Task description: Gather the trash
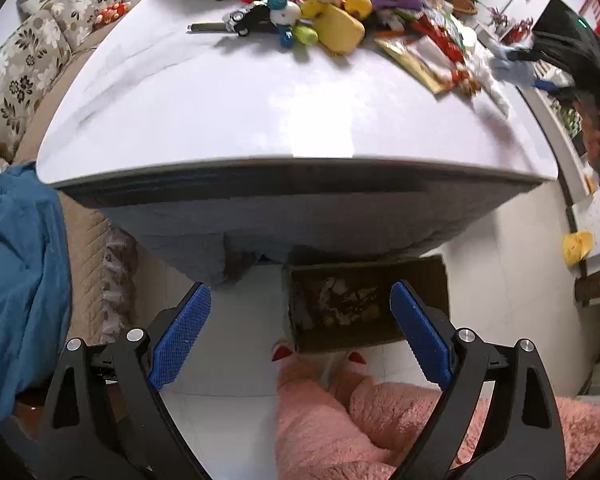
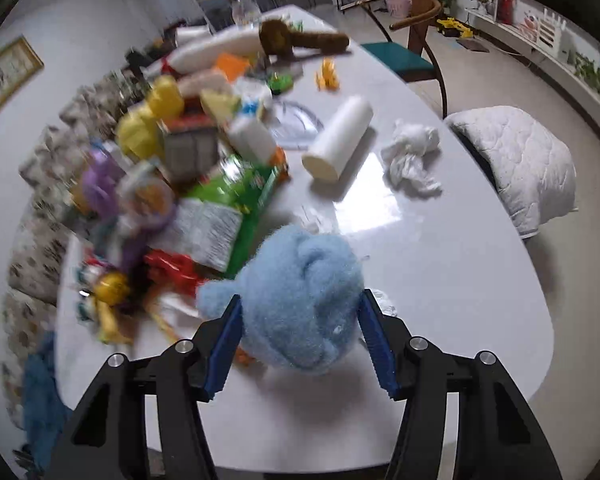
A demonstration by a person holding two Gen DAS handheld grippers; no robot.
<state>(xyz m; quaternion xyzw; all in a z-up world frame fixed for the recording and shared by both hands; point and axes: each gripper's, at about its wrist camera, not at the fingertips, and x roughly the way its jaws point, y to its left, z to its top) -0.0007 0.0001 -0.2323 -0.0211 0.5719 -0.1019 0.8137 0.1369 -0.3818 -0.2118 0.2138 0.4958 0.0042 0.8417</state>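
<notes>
Two jaws of our right gripper (image 2: 300, 340) squeeze the blue fluffy wad (image 2: 300, 300) above the counter's (image 2: 440, 280) near edge; soft, light, compressible, so we grip mid-bulk. Left gripper (image 1: 300, 336) gapes wide, empty.

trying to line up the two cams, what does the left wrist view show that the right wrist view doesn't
Only the left wrist view shows the dark cardboard box of scraps on the floor under the table, the pink fluffy slippers, and the open, empty left gripper.

Only the right wrist view shows the white paper roll, the crumpled white tissue and the right gripper closed on a fluffy light blue plush.

Both show the glossy white table and its toy-and-wrapper pile.
</notes>
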